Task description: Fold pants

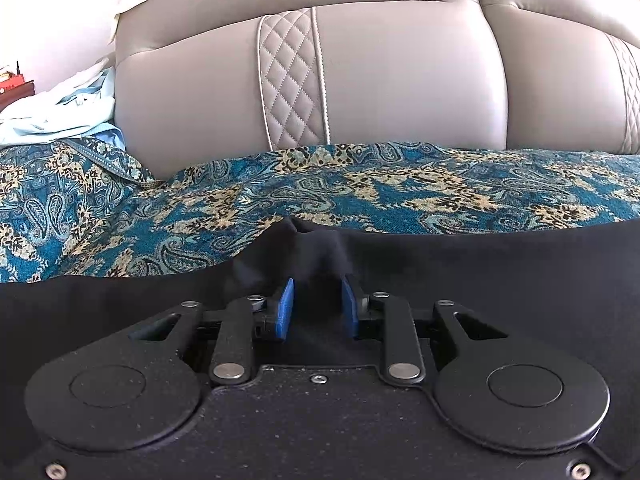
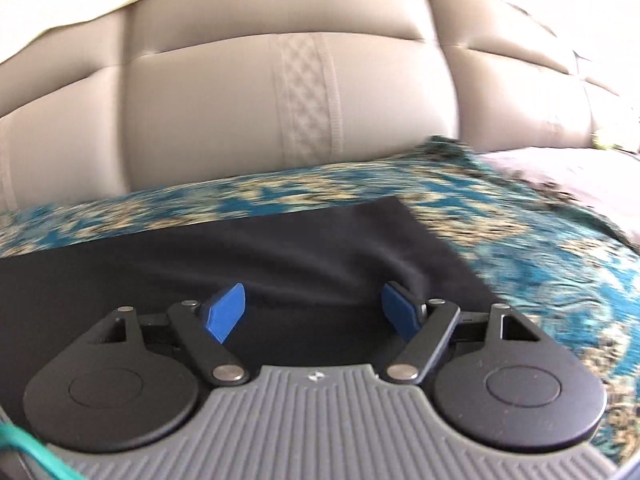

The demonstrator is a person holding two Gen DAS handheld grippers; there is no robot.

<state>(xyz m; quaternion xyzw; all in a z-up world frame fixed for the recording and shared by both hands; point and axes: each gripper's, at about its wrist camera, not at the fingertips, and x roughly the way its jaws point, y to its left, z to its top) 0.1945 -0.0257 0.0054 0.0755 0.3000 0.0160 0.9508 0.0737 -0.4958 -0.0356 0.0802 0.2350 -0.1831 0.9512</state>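
Observation:
The black pants lie flat on a teal and gold patterned cover. My left gripper sits on the pants near their far edge; its blue pads are part closed around a raised bunch of black cloth. In the right wrist view the pants end in a corner at the upper right. My right gripper is wide open just over the cloth, its blue pads holding nothing. That view is blurred.
A beige leather sofa backrest with a quilted strip stands right behind the cover. Light blue and white clothes are piled at the far left. A pinkish cushion lies at the right.

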